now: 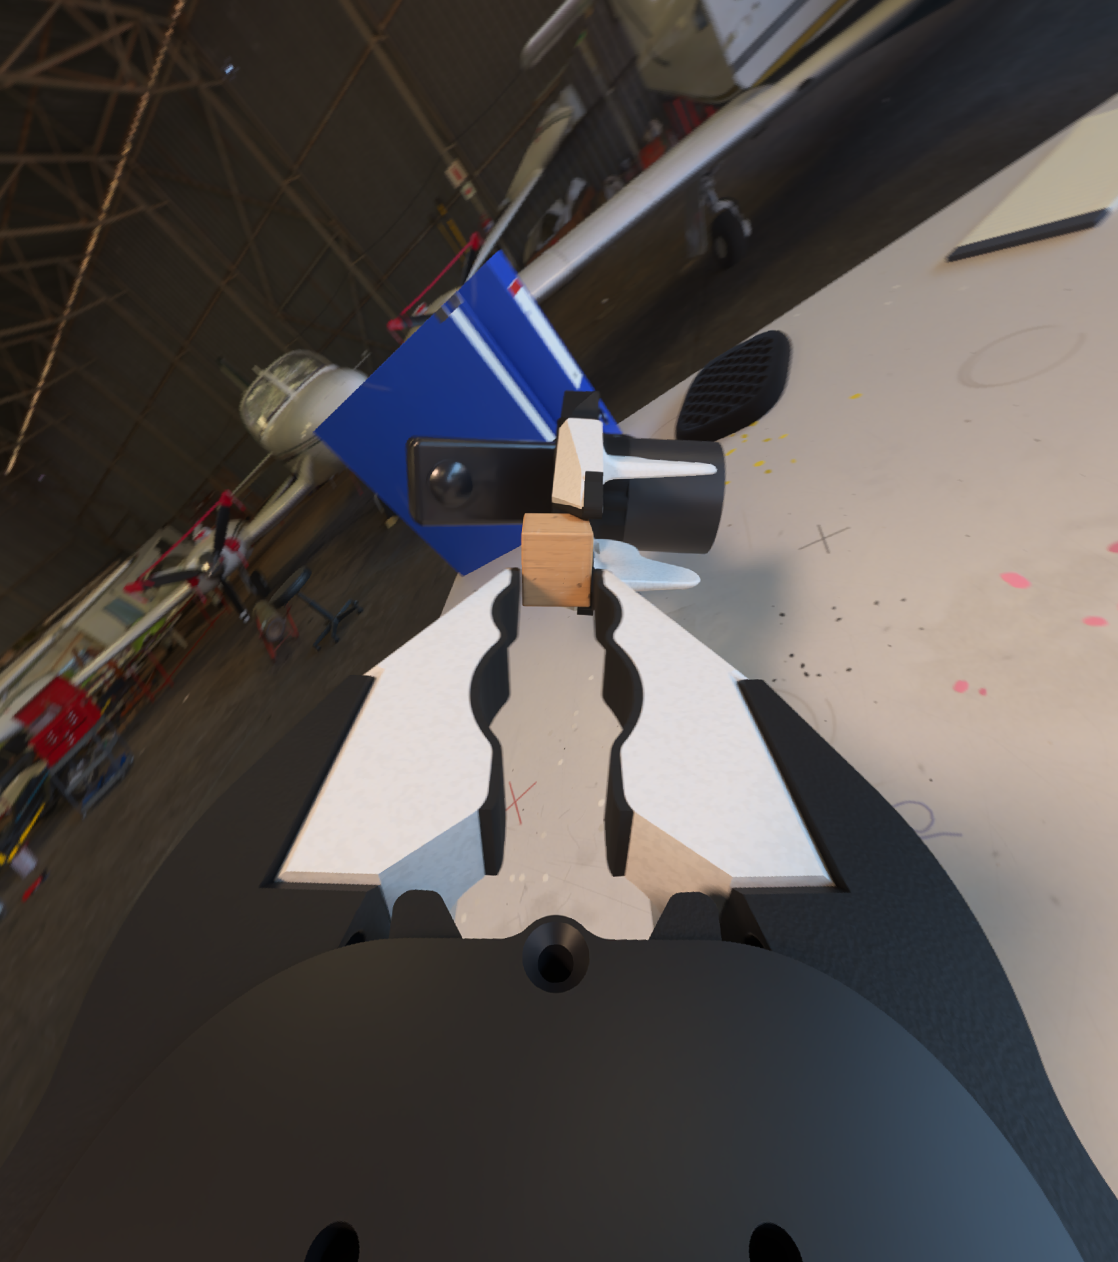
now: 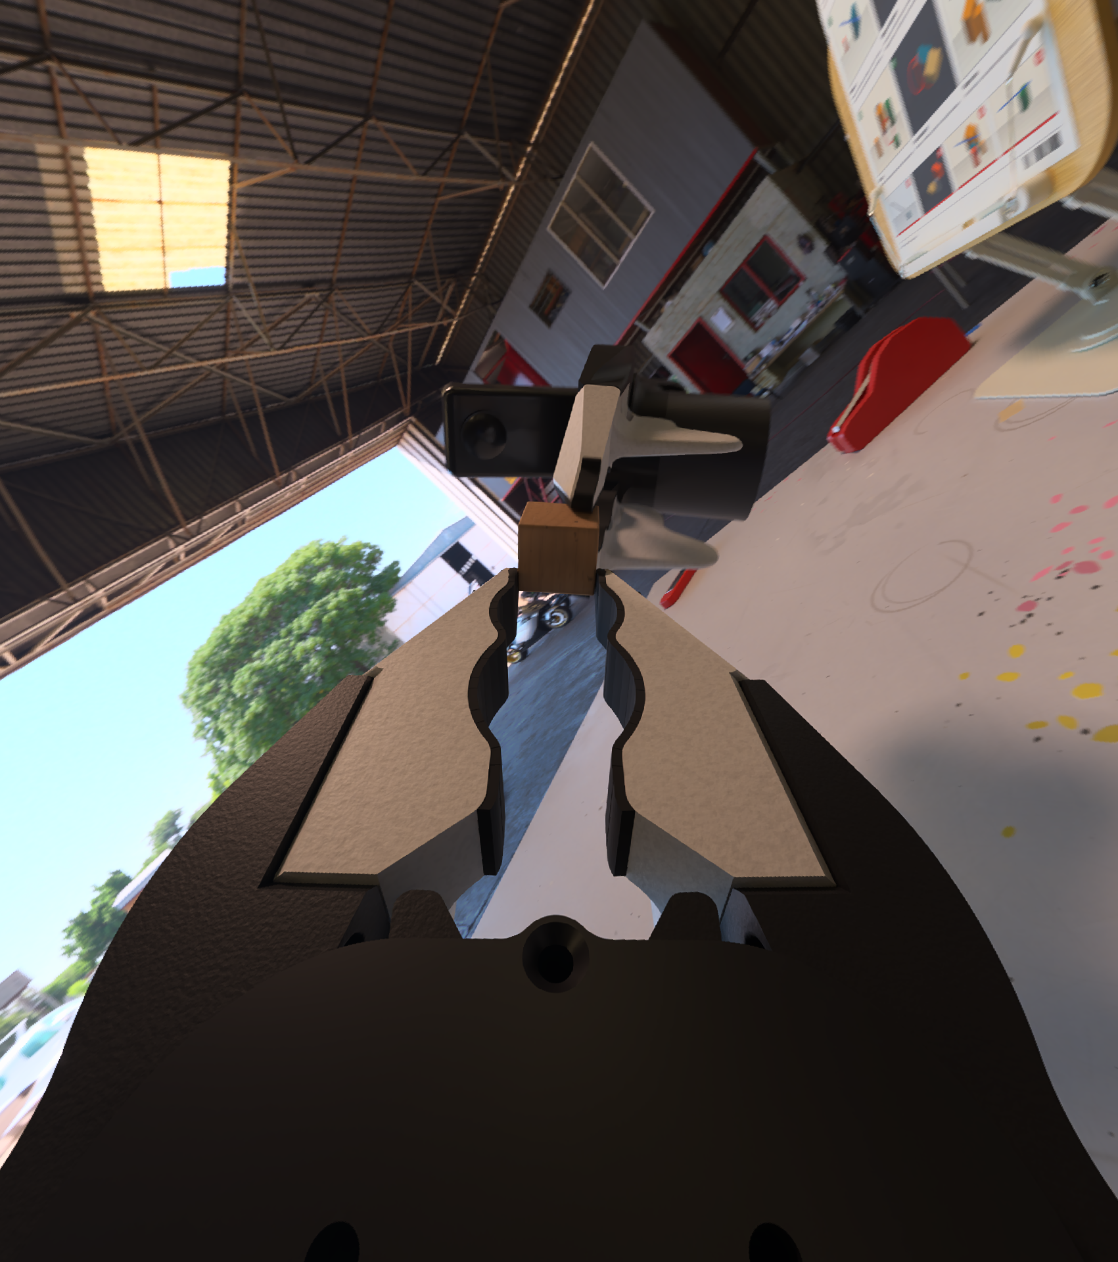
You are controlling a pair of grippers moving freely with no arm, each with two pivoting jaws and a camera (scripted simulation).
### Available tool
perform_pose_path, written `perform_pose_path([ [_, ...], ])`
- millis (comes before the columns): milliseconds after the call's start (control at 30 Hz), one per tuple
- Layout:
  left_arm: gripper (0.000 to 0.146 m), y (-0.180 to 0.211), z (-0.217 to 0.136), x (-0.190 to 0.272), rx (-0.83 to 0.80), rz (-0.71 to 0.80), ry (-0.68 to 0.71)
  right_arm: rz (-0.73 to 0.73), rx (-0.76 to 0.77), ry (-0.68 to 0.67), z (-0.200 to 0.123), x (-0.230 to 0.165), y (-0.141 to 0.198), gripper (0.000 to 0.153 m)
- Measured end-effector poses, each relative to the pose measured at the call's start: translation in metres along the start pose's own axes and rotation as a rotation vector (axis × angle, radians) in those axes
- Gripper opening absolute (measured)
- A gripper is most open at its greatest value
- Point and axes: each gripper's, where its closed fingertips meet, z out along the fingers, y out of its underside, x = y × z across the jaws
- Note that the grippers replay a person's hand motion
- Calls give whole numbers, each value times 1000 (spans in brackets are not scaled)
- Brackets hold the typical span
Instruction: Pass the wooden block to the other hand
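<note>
The wooden block (image 1: 557,561) is a small light-brown cube held in the air off the table's edge. My left gripper (image 1: 557,580) is shut on its near end, one fingertip on each side. The right gripper (image 1: 583,478) faces mine, turned a quarter turn, with one white finger on top of the block and the other partly hidden behind it. In the right wrist view the block (image 2: 557,552) sits between the tips of my right gripper (image 2: 557,579), which closes on it, and the left gripper (image 2: 593,451) meets it from the far side.
A white paint-spotted table (image 1: 952,614) lies to the right, with a blue box (image 1: 447,423), a black mesh oval (image 1: 733,386) and a flat pale board (image 1: 1075,177). The right wrist view shows a red case (image 2: 897,382) and a picture board on a stand (image 2: 966,123).
</note>
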Motion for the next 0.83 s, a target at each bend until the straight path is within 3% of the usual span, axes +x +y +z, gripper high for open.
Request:
perform_pose_path([
  [100, 48, 4, -1, -11, -25, -61, -106, -47, 41, 74, -8, 6, -11, 22],
  [200, 58, 17, -12, -27, -77, -109, -282, -142, 142, 313, -47, 17, -34, 22],
  [267, 59, 37, -24, -30, -191, -170, -350, -236, 212, 607, -100, 26, -50, 22],
  [367, 59, 75, -46, -25, -389, -348, -402, -336, 316, 1136, -214, 25, -65, 22],
  [467, 61, 100, -58, -18, -437, -479, -443, -343, 335, 1544, -321, 20, -70, 22],
  [533, 61, 112, -57, -12, -424, -555, -442, -251, 282, 1639, -367, 31, -71, 22],
  [633, 61, 130, -51, 3, -463, -639, -391, -69, 162, 1713, -409, 60, -63, 22],
  [833, 58, 167, -61, 22, -741, -584, -330, 221, -74, 1711, -428, 109, -33, 22],
])
